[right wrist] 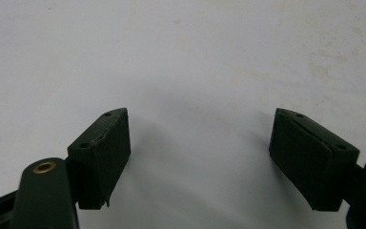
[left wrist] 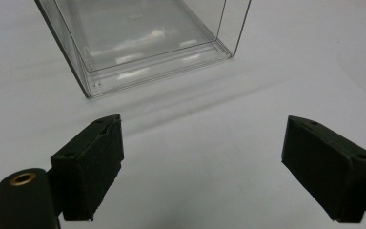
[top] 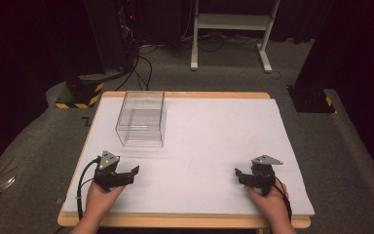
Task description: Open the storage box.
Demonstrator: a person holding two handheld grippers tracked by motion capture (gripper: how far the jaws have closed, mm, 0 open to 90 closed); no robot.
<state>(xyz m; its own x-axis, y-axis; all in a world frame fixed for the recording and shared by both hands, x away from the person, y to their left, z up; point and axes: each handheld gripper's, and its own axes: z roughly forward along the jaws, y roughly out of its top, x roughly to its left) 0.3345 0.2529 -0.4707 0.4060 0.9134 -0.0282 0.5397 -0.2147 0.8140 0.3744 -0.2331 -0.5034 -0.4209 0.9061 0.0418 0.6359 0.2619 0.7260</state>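
A clear plastic box (top: 141, 119) stands on the white table top (top: 214, 141) at the back left, with nothing visible inside it. My left gripper (top: 129, 174) rests near the front left of the table, open, jaws wide apart with nothing between them. In the left gripper view the box (left wrist: 138, 43) lies just ahead of the left gripper (left wrist: 202, 167). My right gripper (top: 240, 174) sits near the front right, open and empty. The right gripper view has the right gripper (right wrist: 200, 162) over bare white surface.
The table has a wooden edge (top: 185, 222) at the front. Beyond it on the grey carpet are a white desk frame (top: 231, 29), cables (top: 141, 63) and black stands with yellow-black striped bases (top: 80, 92).
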